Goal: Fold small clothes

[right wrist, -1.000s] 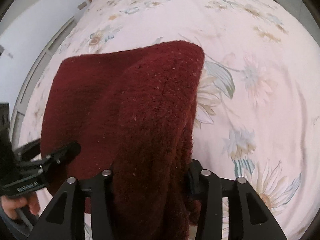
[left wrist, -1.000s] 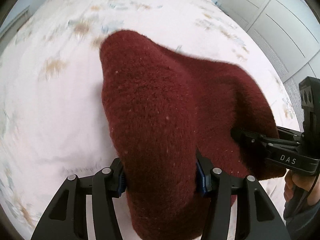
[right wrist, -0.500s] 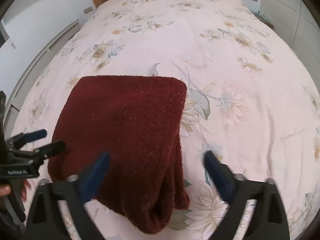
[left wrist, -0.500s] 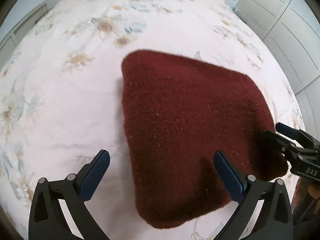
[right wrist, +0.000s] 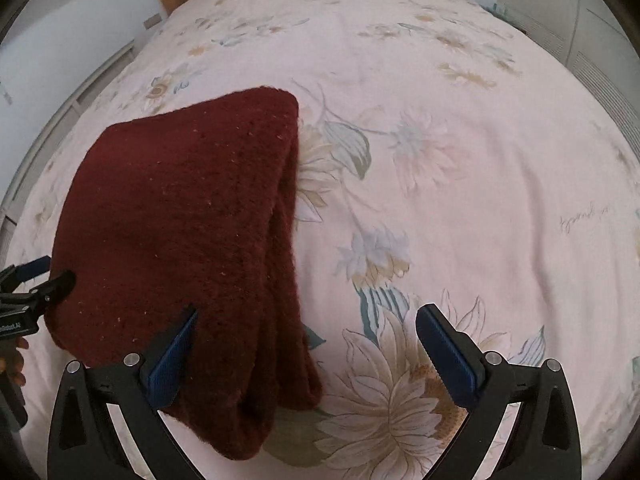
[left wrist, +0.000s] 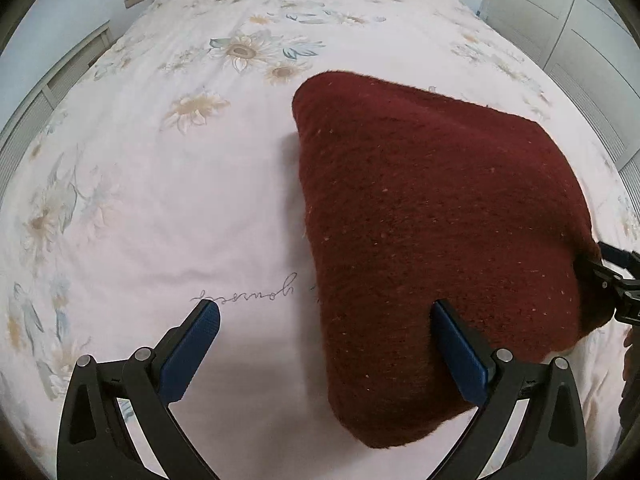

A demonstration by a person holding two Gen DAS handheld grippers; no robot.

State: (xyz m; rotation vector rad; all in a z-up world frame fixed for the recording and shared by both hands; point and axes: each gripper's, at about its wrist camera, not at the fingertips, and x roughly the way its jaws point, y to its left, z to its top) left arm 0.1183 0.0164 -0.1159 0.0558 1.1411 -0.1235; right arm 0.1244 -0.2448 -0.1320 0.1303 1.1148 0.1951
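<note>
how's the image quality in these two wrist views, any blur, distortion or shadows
Left wrist view: sharp, with strong fisheye bending of the bed edges, dark corners, and a soft shadow left of the folded maroon garment. Right wrist view: the same curvature, a hazier, washed-out far bed, even daylight, no glare; the open right gripper is crisp.

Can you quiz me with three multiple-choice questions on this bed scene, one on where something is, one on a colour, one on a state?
1. Where does the garment lie? A on the bedspread; B on the floor; C in a drawer.
2. What colour is it? A blue; B dark red; C white.
3. How do the left gripper and right gripper stand? A both shut on cloth; B one shut; C both open.

A, it rests folded on the floral cover.
B, the knit is dark red.
C, both jaws stand wide and grip nothing.
</note>
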